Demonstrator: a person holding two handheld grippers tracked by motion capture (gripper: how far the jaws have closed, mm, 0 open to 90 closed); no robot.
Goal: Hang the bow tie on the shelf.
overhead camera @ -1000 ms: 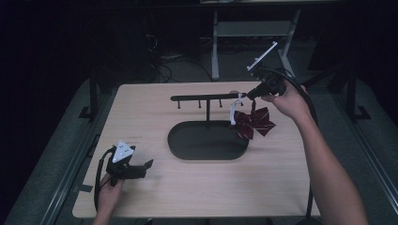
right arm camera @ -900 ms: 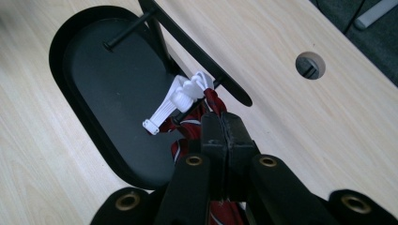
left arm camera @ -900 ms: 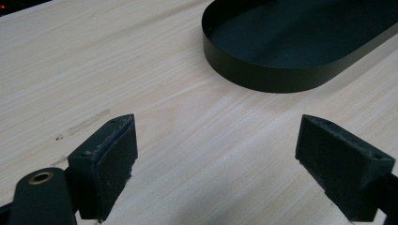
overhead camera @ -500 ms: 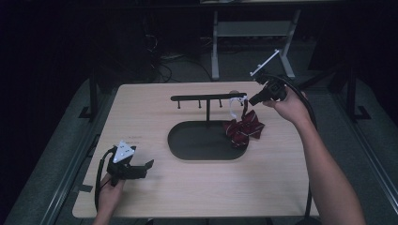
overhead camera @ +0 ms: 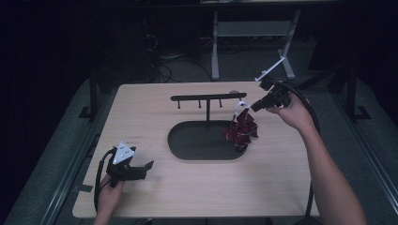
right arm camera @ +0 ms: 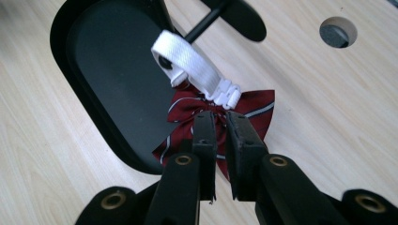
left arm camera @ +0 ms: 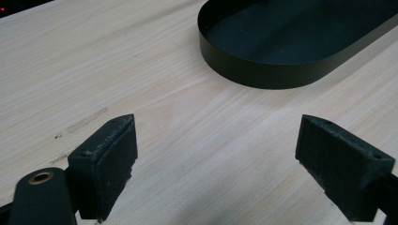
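A dark red striped bow tie hangs by its white strap from the right end of the black rack, its lower edge at the rim of the black oval tray. In the right gripper view the strap loops over a rack peg and the bow tie lies past the jaw tips. My right gripper has just been opening: a thin gap shows between its pads, which no longer press the bow's knot. My left gripper rests at the table's front left, wide open over bare wood.
The wooden table has free surface in front of and beside the tray. A round hole sits in the tabletop beyond the rack. A metal stand and cables lie on the dark floor behind the table.
My right hand came down and slightly left, lowering the bow tie until it hangs from the rack by its strap. The left gripper stayed put.
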